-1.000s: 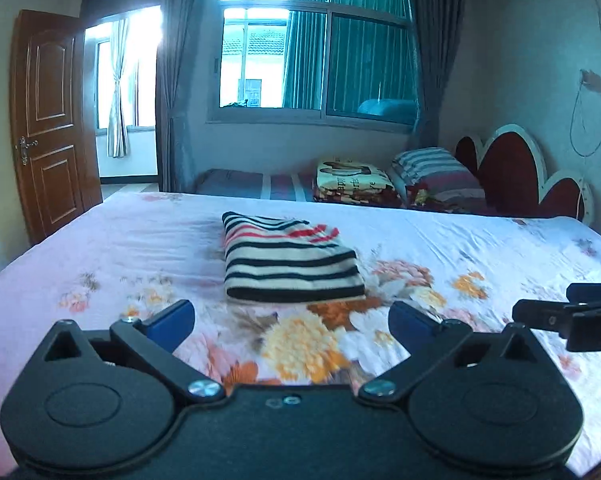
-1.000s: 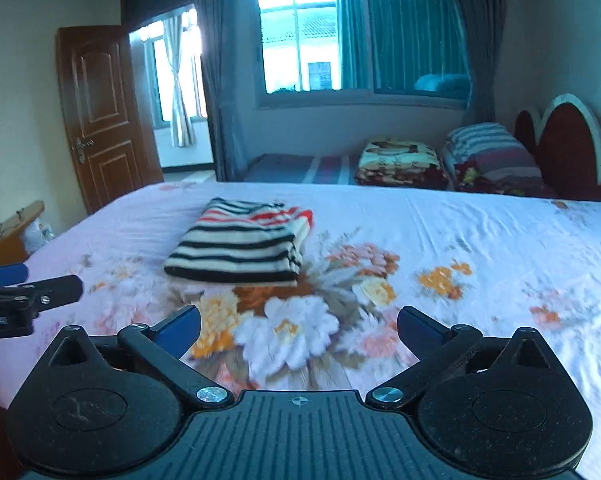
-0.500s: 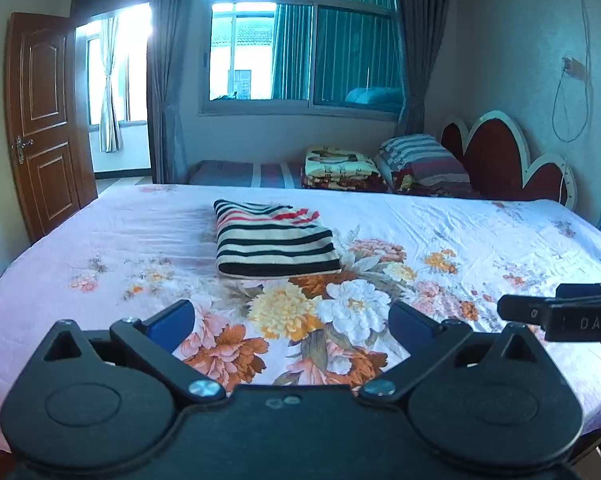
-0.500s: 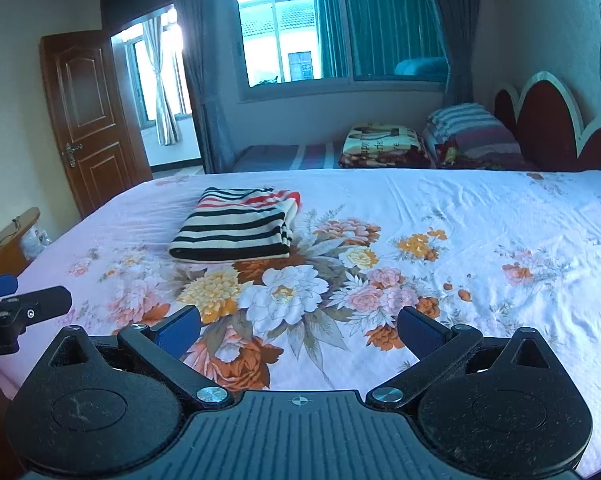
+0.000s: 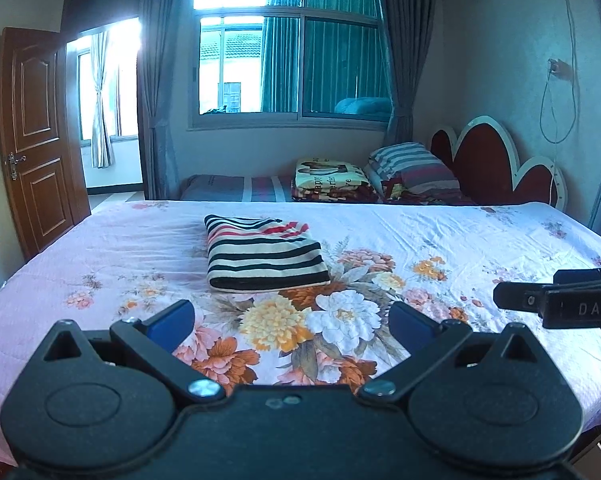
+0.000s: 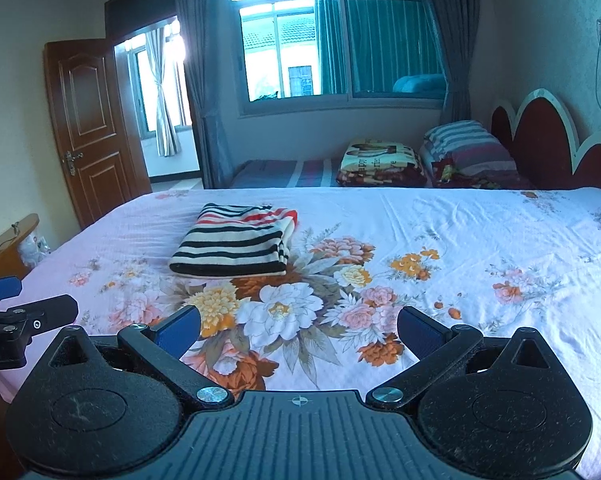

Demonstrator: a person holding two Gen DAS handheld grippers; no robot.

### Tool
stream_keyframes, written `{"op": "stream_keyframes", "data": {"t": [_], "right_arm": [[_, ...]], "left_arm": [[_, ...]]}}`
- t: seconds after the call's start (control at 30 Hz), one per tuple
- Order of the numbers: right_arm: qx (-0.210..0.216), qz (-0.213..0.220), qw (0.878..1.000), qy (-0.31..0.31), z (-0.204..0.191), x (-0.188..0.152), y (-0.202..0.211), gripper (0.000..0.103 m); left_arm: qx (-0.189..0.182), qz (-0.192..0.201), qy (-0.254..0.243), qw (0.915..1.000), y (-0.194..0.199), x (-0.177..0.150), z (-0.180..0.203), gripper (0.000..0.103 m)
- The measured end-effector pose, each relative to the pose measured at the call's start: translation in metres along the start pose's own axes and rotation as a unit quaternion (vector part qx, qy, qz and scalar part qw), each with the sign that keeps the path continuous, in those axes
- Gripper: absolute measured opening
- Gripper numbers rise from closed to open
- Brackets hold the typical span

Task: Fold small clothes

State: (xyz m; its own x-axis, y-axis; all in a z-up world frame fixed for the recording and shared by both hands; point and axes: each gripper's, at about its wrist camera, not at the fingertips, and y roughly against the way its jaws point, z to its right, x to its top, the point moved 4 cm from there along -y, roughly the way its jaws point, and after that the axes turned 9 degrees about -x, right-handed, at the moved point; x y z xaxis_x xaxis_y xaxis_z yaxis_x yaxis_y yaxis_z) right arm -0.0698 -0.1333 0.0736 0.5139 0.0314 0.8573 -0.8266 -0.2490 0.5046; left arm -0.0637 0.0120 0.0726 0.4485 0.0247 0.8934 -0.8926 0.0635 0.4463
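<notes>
My left hand-held gripper (image 5: 288,318) hangs over the near edge of the bed (image 5: 480,236), its blue fingers (image 5: 172,320) spread wide with nothing between them. My right hand-held gripper (image 6: 298,326) is beside it at the same edge, spread just as wide and also holding nothing; each one shows at the side of the other's view.

The striped garment (image 5: 262,256) lies folded into a neat rectangle on the floral sheet, left of the bed's middle and well apart from both grippers. Its folded edge faces me, and bare sheet runs between it and my fingers. To its right the sheet is open all the way to the scalloped red headboard (image 5: 496,164).

Beyond the far edge of the bed sit a folded printed blanket (image 5: 328,178) and a striped pillow (image 5: 412,164), below the window (image 5: 288,64). A brown door (image 5: 34,136) stands open on the left. In the right view a wooden side table (image 6: 8,248) stands near the bed's left corner.
</notes>
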Motion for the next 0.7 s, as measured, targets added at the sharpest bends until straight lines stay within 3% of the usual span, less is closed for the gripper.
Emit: {"op": "stream_keyframes", "data": {"t": [0.7], "right_arm": [[0.007, 0.002, 1.0, 0.015, 0.0064, 0.0025, -0.0014, 0.103]], "left_arm": [[0.007, -0.001, 0.006, 1.0, -0.003, 0.0026, -0.0061, 0.102]]}}
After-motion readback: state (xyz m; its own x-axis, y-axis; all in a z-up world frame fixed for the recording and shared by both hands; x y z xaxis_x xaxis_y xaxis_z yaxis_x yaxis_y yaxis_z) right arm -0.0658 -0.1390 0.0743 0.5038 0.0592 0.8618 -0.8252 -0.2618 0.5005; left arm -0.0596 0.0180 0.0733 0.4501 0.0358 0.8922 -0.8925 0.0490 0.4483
